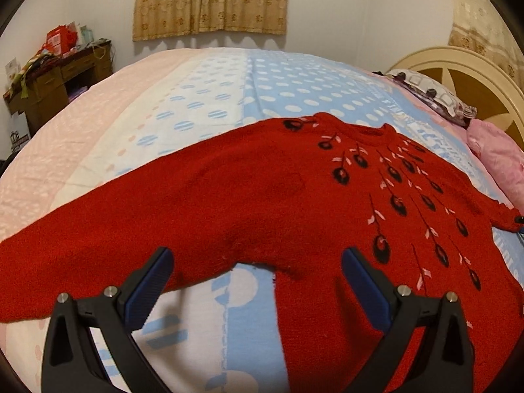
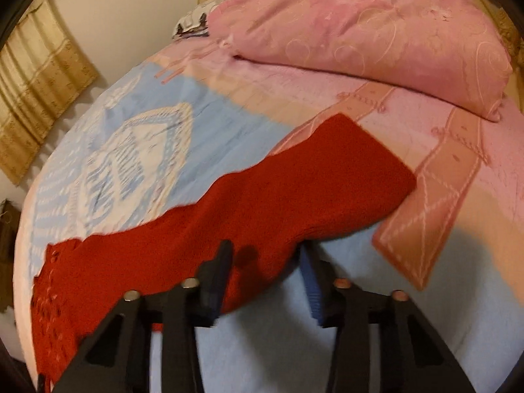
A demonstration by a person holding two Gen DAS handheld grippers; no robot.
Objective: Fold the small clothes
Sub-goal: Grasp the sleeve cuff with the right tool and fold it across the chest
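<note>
A small red knitted sweater (image 1: 262, 196) with black and pink flower patterns lies spread flat on the bed, one sleeve stretching left. My left gripper (image 1: 257, 258) is open and hovers over the armpit where that sleeve meets the body, jaws wide apart, holding nothing. In the right wrist view the other red sleeve (image 2: 294, 190) lies across the sheet. My right gripper (image 2: 267, 255) is open with the sleeve's lower edge between its jaws; the jaws are apart and not clamped.
The bed has a blue, white and pink patterned sheet (image 1: 203, 98). A pink pillow (image 2: 376, 32) and a patterned pillow (image 1: 432, 95) lie by the cream headboard (image 1: 465, 68). A cluttered wooden desk (image 1: 55, 78) stands at the left wall. Curtains (image 1: 209, 0) hang behind.
</note>
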